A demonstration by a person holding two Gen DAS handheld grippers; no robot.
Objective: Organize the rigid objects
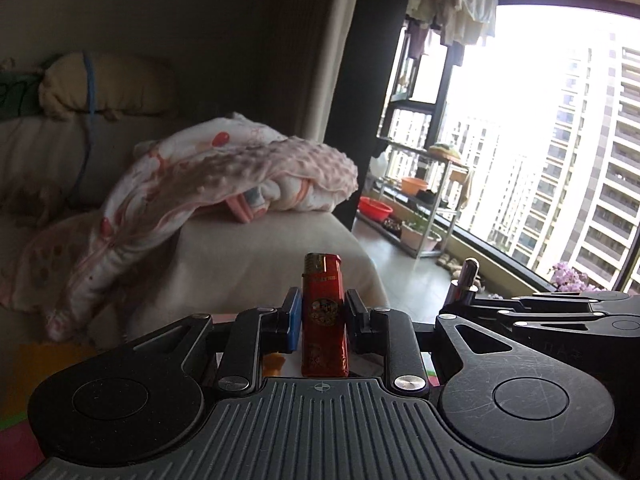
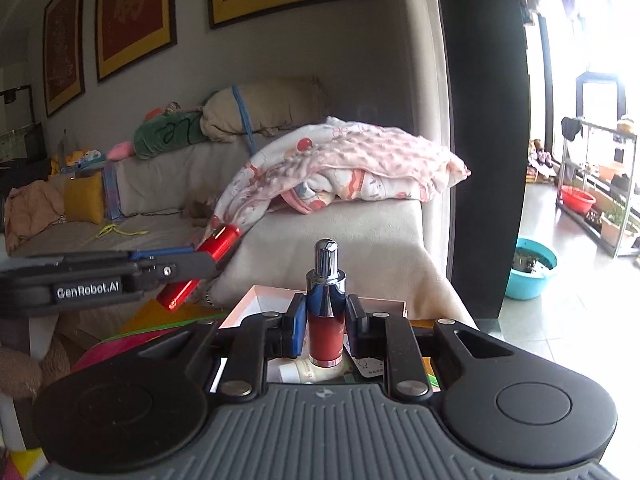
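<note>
My left gripper (image 1: 323, 314) is shut on a red lighter (image 1: 323, 320) that stands upright between its blue pads, held in the air. From the right wrist view the same left gripper (image 2: 208, 260) reaches in from the left with the red lighter (image 2: 218, 242) slanting through its tips. My right gripper (image 2: 325, 322) is shut on a small bottle (image 2: 325, 312) with a red glass body and a chrome cap, also upright. That bottle's chrome cap (image 1: 466, 276) pokes up beyond the right gripper at the right of the left wrist view. Below the bottle lies an open pink-rimmed box (image 2: 280, 300).
A beige sofa (image 2: 360, 240) with a pink dotted blanket (image 2: 352, 160) stands straight ahead. Colourful floor mats (image 2: 132, 328) lie at lower left. To the right a dark pillar (image 2: 484, 120) borders a balcony with a metal rack (image 2: 596, 184), a red basin (image 2: 578, 198) and a blue basin (image 2: 530, 268).
</note>
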